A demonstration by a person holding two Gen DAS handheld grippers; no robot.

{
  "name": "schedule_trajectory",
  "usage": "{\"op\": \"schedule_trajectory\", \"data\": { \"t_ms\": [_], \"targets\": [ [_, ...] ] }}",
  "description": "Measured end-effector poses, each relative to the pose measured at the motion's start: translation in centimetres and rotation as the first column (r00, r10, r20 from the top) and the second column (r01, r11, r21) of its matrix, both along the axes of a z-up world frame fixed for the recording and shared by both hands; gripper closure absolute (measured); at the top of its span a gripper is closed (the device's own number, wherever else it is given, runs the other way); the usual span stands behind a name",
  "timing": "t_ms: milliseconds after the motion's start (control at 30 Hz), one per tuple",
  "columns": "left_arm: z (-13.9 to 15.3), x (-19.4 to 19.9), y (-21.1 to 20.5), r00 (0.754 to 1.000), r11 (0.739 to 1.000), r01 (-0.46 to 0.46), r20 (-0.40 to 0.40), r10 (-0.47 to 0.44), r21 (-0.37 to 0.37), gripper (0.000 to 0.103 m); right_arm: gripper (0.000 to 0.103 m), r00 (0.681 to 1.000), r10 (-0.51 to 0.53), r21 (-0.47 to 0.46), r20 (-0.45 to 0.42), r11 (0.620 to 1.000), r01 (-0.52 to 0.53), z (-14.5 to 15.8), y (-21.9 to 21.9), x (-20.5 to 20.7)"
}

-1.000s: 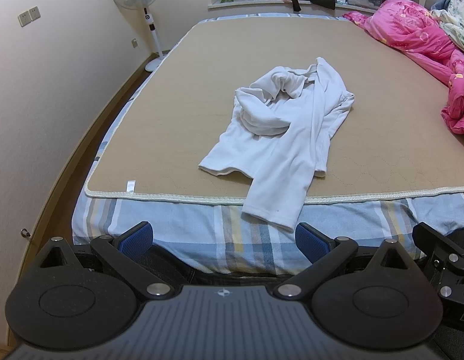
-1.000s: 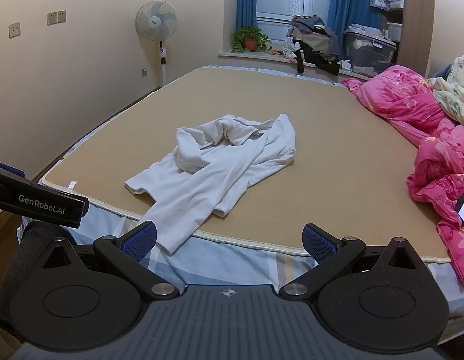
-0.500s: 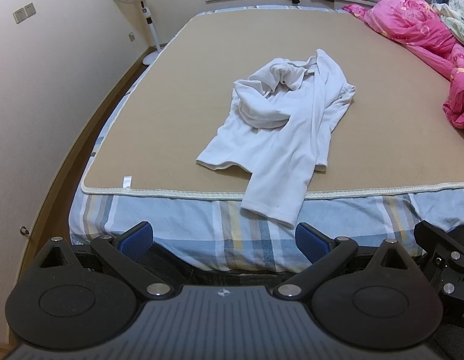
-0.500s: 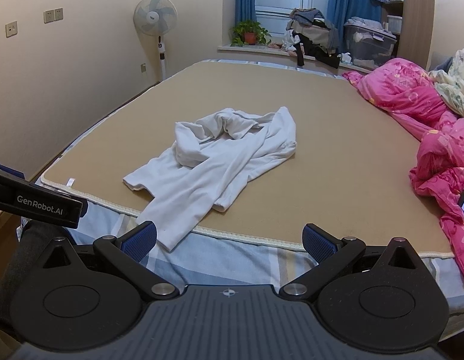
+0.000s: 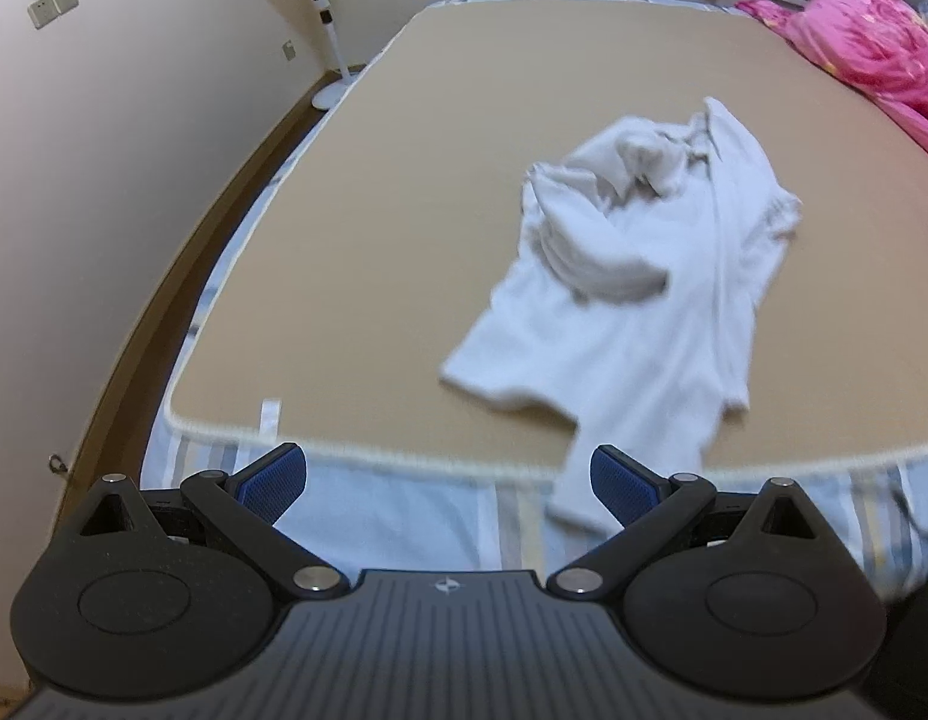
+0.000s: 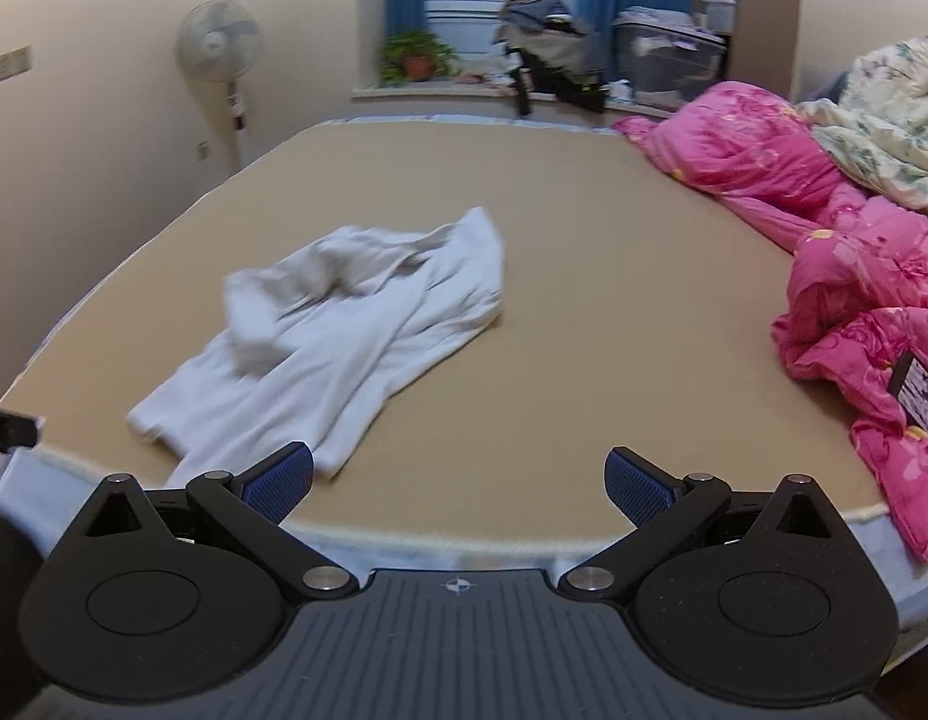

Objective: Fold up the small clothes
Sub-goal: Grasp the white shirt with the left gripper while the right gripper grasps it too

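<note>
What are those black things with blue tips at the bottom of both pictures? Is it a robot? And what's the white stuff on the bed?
It's not a robot. A person holds a grabbing tool in each hand, and each tool carries a camera looking along its two fingers. One picture comes from the left gripper, the other from the right gripper. The blue tips are soft pads for pinching things. Both tools are open and hold nothing. The white stuff is a crumpled white shirt on the tan mat that covers the bed, with one sleeve hanging over the near edge. A pink quilt is bunched up on the right. The job is folding that shirt.
</note>
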State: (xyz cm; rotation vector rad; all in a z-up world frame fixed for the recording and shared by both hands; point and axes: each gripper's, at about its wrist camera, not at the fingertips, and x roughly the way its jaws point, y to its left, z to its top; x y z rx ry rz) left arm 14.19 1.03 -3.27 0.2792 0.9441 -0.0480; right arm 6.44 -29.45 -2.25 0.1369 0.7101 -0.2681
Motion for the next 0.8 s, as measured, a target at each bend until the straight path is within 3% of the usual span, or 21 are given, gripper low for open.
{"op": "schedule_trajectory", "data": {
  "t_ms": [167,267,367,400,500,667,767,800],
  "targets": [
    [-0.2,8.0,-2.5,0.998,0.999,0.052,0.041,-0.053,0.012,0.001,0.001,0.998,-0.028,0.022,0.049,0.999,0.027,-0.8,-5.0,7.2],
    [-1.5,13.9,-5.2,0.992,0.994,0.108,0.06,-0.109,0.023,0.001,0.002,0.997,0.006,0.029,0.076,1.0,-0.009,-1.8,-7.5,12.9],
    [-4.0,20.5,-8.5,0.987,0.987,0.153,0.033,-0.154,0.051,0.001,0.03,0.996,0.076,0.06,0.047,0.995,-0.079,-4.0,-9.7,20.3],
    [-4.9,22.4,-9.5,0.985,0.984,0.17,0.023,-0.171,0.062,0.001,0.034,0.996,0.09,0.09,0.02,0.992,-0.091,-4.9,-10.4,23.1],
    [-7.7,27.9,-12.4,0.974,0.972,0.227,-0.036,-0.225,0.066,0.001,0.034,0.992,0.12,0.24,-0.051,0.965,-0.104,-8.5,-12.2,31.5],
    [-12.3,33.6,-16.7,0.953,0.953,0.286,-0.133,-0.272,0.101,0.002,0.023,0.986,0.057,0.248,-0.154,0.969,-0.017,-13.5,-12.2,41.8],
    [-13.5,35.8,-18.2,0.952,0.956,0.277,-0.159,-0.26,0.093,0.015,0.019,0.974,-0.011,0.213,-0.227,0.975,0.061,-16.7,-12.3,46.4],
    [-13.5,36.4,-18.4,0.958,0.963,0.256,-0.156,-0.24,0.088,0.043,0.023,0.966,-0.023,0.186,-0.256,0.98,0.073,-17.7,-12.4,47.3]
  ]
}}
